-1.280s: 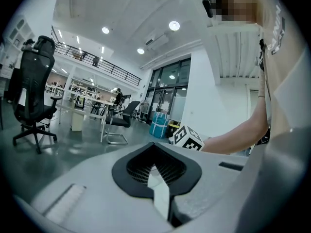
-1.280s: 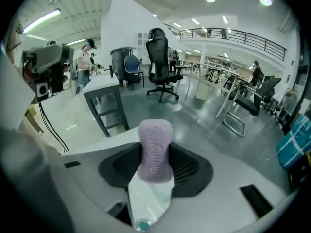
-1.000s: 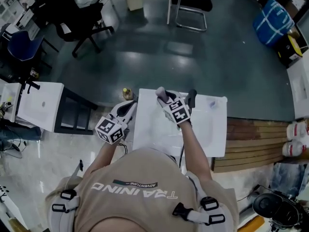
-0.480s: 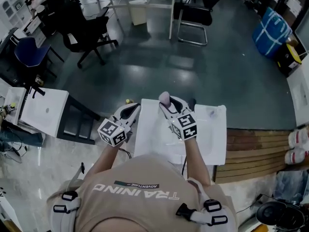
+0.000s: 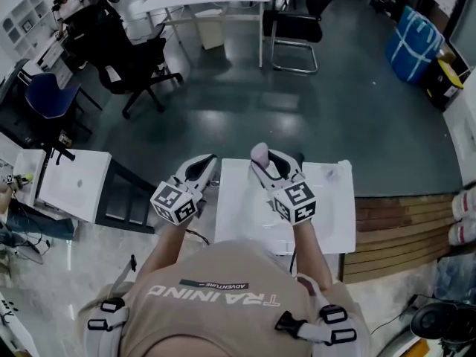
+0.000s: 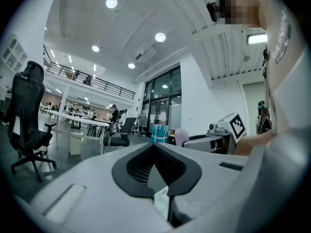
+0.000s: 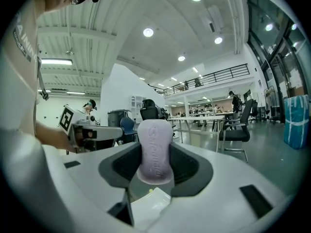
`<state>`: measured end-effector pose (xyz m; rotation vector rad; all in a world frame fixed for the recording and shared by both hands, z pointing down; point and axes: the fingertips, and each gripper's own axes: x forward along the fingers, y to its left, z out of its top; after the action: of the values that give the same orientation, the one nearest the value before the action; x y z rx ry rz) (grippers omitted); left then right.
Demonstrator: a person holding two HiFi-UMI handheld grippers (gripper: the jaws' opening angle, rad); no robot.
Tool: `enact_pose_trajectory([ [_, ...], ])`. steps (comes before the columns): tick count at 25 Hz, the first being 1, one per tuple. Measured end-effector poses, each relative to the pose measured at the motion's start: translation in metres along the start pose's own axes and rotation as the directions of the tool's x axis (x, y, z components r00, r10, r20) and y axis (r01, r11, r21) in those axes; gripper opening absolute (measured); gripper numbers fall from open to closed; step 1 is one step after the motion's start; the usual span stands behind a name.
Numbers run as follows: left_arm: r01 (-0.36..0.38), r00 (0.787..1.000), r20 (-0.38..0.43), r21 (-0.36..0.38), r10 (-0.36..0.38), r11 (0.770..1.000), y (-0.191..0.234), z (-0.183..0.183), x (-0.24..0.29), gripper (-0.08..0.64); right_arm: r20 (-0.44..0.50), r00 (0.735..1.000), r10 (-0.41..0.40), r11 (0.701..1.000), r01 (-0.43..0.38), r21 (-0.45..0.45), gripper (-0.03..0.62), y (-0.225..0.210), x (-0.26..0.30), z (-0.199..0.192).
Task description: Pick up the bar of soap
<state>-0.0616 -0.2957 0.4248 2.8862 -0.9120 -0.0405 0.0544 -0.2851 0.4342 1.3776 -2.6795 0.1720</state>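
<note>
The pale lilac, rounded bar of soap (image 7: 155, 144) stands on end in the right tongs (image 7: 156, 160). Their jaws are parted only by its width and pinch its two sides, out over the far edge of the white counter (image 5: 331, 207). To my eye the pick-up is all but done. The next move calls for a steady squeeze, since soap is likely slick. The left tongs (image 6: 155, 148) hang just beside the counter's left edge, jaws together on nothing.
</note>
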Motion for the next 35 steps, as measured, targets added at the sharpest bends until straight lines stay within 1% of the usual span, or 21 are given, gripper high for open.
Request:
enact_pose_trajectory([
  [3,0.012,1.000,0.018,0.014,-0.012,1.000,0.001,0.014,0.001,0.000,0.037,0.999,-0.007,1.000,0.007,-0.002,0.181,0.000,-0.005,0.016],
  [6,0.030,0.998,0.052,-0.036,-0.028,0.999,0.002,0.026,0.004,0.000,0.061,0.998,-0.031,0.999,0.031,-0.006,0.183,-0.003,-0.007,0.024],
  [8,0.040,0.997,0.074,-0.046,-0.036,0.998,0.002,0.033,0.007,0.000,0.074,0.996,-0.044,0.999,0.045,-0.005,0.181,-0.004,-0.010,0.026],
  [11,0.035,0.996,0.080,-0.015,-0.034,0.999,0.004,0.038,0.010,0.000,0.094,0.994,-0.060,0.998,0.060,0.000,0.181,-0.005,-0.014,0.032],
  [16,0.009,0.999,0.046,0.088,-0.013,0.996,0.002,0.038,0.013,0.000,0.112,0.991,-0.076,0.997,0.072,0.037,0.181,-0.005,-0.018,0.034],
  [18,0.011,0.999,0.038,0.104,-0.015,0.995,-0.001,0.036,0.012,0.000,0.116,0.990,-0.081,0.996,0.076,0.046,0.181,-0.002,-0.018,0.031],
  [23,0.012,1.000,0.028,0.082,-0.014,0.997,-0.003,0.029,0.006,0.000,0.112,0.991,-0.073,0.997,0.069,0.041,0.181,0.005,-0.016,0.029],
  [31,-0.010,1.000,0.022,0.038,0.009,0.999,-0.008,0.015,-0.002,0.000,0.078,0.994,-0.074,0.997,0.071,0.034,0.181,0.000,-0.019,0.020],
  [35,-0.016,1.000,0.021,0.014,0.015,1.000,-0.002,0.010,-0.005,0.000,0.071,0.995,-0.071,0.997,0.069,0.031,0.181,-0.002,-0.014,0.020],
])
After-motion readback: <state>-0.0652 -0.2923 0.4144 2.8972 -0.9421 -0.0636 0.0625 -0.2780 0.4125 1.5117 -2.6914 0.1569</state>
